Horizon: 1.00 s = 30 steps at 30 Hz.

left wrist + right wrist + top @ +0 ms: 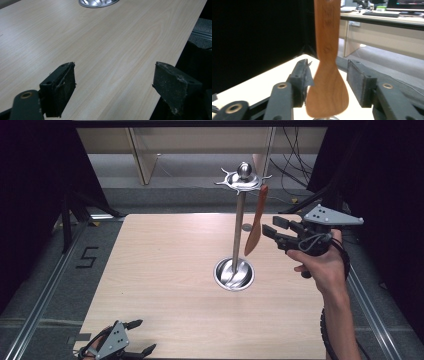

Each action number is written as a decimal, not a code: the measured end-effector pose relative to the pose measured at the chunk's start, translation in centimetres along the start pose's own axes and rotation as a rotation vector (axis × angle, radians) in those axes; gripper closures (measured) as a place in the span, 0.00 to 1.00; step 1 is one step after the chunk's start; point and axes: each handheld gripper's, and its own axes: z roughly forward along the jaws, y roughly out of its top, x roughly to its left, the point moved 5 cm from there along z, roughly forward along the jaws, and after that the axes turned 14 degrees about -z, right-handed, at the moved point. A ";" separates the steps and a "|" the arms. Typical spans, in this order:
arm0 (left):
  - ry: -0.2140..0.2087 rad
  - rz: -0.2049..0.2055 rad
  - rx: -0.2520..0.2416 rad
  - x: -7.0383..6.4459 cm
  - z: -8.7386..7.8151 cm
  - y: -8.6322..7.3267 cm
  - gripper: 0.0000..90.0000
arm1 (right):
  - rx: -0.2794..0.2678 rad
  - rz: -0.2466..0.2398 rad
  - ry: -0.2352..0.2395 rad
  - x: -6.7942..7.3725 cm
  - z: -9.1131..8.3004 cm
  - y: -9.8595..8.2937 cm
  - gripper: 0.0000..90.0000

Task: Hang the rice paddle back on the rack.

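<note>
At the near left corner of the pale wood-grain table (165,285), the left gripper (137,337) is resting low with its two black jaws spread wide and nothing between them; in the left gripper view its worn, dusty pads (63,87) are standing well apart over bare tabletop, with the rim of a shiny metal dish (98,3) showing at the top edge. Toward the middle of the table, that round steel base dish (234,274) is sitting flat and carrying a slim upright metal pole (238,227), which is ending in a spiked metal crown with a ball knob (243,172). A flat wooden spatula (255,227), reddish brown and smooth, is hanging from the crown's right side, its narrow handle up and its broad rounded blade down, tilting slightly toward the pole. To the right, a hand (320,262) is holding the right gripper (276,229) level with the blade, jaws parted and just beside it. In the right gripper view the spatula (327,75) is hanging between the parted jaws, its blade lying close against the left pad (300,80) while a clear gap is separating it from the right pad (359,81); whether the left pad is actually touching the wood cannot be told.
</note>
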 end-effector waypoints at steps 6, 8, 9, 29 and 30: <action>0.000 0.007 0.005 0.1 0.0 0.0 0.19 | -0.001 0.000 -0.012 0.7 -1.2 -2.0 0.51; -0.001 0.007 0.005 0.0 0.0 0.0 0.19 | 0.000 0.012 -0.010 1.0 -1.5 -2.7 0.50; -0.002 0.005 0.005 0.0 0.0 0.0 0.19 | -0.002 0.006 -0.006 1.1 -1.7 -3.0 0.49; -0.006 0.008 0.025 0.0 0.0 -0.2 0.19 | 0.119 -0.054 -0.020 2.3 -1.6 -6.9 0.44; -0.002 0.014 0.020 0.0 0.1 -0.1 0.19 | 0.130 -0.040 -0.012 2.6 -1.7 -7.1 0.43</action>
